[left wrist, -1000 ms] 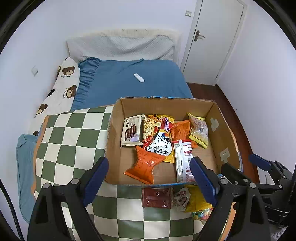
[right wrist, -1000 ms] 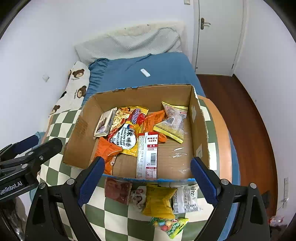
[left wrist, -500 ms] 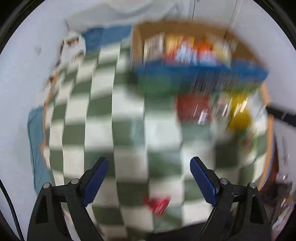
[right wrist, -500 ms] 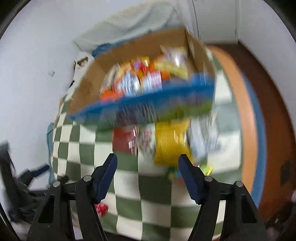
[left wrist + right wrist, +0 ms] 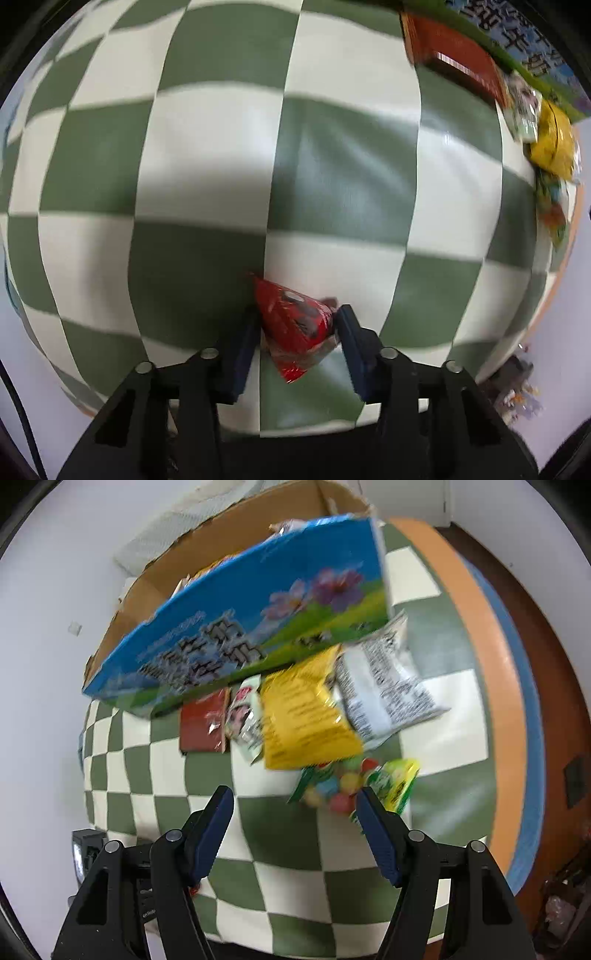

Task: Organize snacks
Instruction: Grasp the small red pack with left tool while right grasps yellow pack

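Red foil packet point(image 5: 295, 325) is being squeezed between the closing jaws of the left gripper point(image 5: 297, 334) on the checked cloth point(image 5: 207, 155). Nothing is being held by the right gripper point(image 5: 295, 812), its jaws apart above the cloth, beside a candy bag point(image 5: 343, 786) near the box point(image 5: 236, 627).

Left gripper point(image 5: 297, 328) and right gripper point(image 5: 295, 806): black plastic frames, silver screws, dark-blue pads point(image 5: 243, 350) on both jaws.
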Tool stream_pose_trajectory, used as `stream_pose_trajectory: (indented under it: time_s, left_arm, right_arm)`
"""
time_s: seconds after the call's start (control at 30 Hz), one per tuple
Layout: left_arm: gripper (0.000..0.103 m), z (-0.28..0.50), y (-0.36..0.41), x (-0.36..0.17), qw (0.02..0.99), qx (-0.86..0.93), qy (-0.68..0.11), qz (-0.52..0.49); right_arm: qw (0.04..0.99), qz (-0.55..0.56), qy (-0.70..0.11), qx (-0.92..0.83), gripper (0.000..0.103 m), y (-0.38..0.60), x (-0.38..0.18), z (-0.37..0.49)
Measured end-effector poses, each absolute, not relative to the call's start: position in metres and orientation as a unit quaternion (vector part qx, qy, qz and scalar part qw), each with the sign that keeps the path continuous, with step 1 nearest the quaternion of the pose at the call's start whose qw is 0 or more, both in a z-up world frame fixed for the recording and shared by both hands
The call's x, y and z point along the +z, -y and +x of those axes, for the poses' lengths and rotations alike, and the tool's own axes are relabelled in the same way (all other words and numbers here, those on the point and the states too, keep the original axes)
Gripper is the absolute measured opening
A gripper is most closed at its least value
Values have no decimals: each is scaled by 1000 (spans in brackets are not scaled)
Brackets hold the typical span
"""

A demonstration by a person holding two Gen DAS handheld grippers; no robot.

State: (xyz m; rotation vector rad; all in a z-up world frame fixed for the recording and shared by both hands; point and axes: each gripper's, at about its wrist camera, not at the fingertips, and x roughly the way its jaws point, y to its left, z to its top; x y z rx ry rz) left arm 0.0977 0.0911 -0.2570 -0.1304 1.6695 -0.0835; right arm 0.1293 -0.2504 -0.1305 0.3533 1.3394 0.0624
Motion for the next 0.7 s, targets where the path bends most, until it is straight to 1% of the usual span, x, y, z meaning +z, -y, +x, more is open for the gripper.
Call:
stream_pose_trajectory:
  time_s: [0.13,0.23,0.33,0.43,0.47,0.57,0.7]
  left_arm:
    - [37,126,-89,-245,697,-25,-715,-54]
    - [37,155,-92,-233,721,-8,-691,-48]
    - [37,178,-94,-226,734,2,-678,-46]
    - [37,191,-88,-229,730,-4,-682,-42]
    - [37,192,-87,-233,726,-7,-687,-41]
    - [40,194,-89,-244,712,-12,-700,-55]
    - [45,188,-95,-256,700,-20,-709,-79]
  right_arm:
    - [777,161,-609,19,72,258,-129,145]
    - [785,137,-604,13,72,252,-133,164]
    - [788,101,-607,14,72,237,-144,185]
    - [779,50,-625,14,71,217,-165,200]
    - [775,39,-630,17,65,212,-173,203]
    - [773,22,-632,37,56,202,-180,197]
    - [759,20,-647,73,55,193,-179,176]
